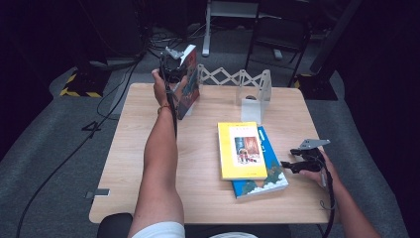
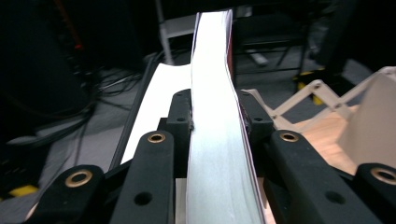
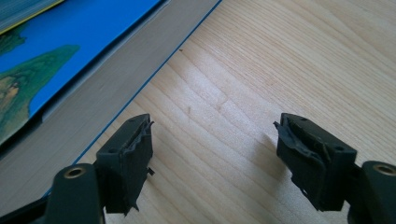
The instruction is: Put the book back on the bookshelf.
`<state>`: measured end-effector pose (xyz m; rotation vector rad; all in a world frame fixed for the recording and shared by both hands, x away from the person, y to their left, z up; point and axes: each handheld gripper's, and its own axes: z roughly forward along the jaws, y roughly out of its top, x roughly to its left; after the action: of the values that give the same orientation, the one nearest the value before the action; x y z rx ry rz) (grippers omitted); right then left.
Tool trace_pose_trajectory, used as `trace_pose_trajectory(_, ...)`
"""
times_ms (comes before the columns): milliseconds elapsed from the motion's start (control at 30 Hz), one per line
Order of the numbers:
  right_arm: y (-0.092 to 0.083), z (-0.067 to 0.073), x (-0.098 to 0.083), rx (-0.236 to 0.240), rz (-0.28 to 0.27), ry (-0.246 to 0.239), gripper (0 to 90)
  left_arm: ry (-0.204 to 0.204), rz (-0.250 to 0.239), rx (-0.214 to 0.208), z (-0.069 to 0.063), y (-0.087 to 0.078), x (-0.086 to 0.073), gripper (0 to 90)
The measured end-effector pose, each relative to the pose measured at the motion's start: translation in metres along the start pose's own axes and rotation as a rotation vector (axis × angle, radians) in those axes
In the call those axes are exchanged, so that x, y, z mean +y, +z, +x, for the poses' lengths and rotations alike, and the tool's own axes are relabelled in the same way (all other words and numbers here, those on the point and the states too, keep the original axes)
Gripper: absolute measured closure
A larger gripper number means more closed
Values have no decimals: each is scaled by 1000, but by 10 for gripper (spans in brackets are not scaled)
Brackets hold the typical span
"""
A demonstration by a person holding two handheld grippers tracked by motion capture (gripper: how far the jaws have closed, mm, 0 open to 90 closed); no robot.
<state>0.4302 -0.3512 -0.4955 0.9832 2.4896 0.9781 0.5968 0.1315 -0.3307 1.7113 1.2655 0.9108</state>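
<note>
We have a book clamped upright in the left hand-held gripper, held at the far left corner of the worktop, just beside the white folding rack. In the left gripper view the pads press on either side of the page block, which bows a little between them (the cover edge shows red at the top). Its lower corner looks close to the worktop, though we cannot tell whether it touches.

Our right hand-held gripper rests low on the worktop with its jaws apart and nothing between them, just beside the blue book that lies under the yellow book.

From here we judge the risks to lie mostly with the held book. The grip is on the pages near one edge, so the weight could swing it and let it slip out or fan open. If we steer it towards the rack, a tilted book could catch a divider and push the light rack along. The right jaws sit so near the stack that a careless move could nudge it askew.
</note>
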Motion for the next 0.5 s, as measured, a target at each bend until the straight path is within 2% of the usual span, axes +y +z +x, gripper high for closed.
trace_pose_trajectory(33,0,0,0,0,-1,1,274,-5,2,13,-2,1,1,705)
trace_pose_trajectory(100,0,0,0,0,1,0,274,21,12,34,-7,1,3,687)
trace_pose_trajectory(200,0,0,0,-1,1,-1,273,24,16,32,-5,1,3,660)
trace_pose_trajectory(367,0,1,0,-1,3,-2,274,53,16,6,0,-4,5,631)
trace_pose_trajectory(500,0,1,1,-1,2,-3,274,60,18,-2,3,-6,6,576)
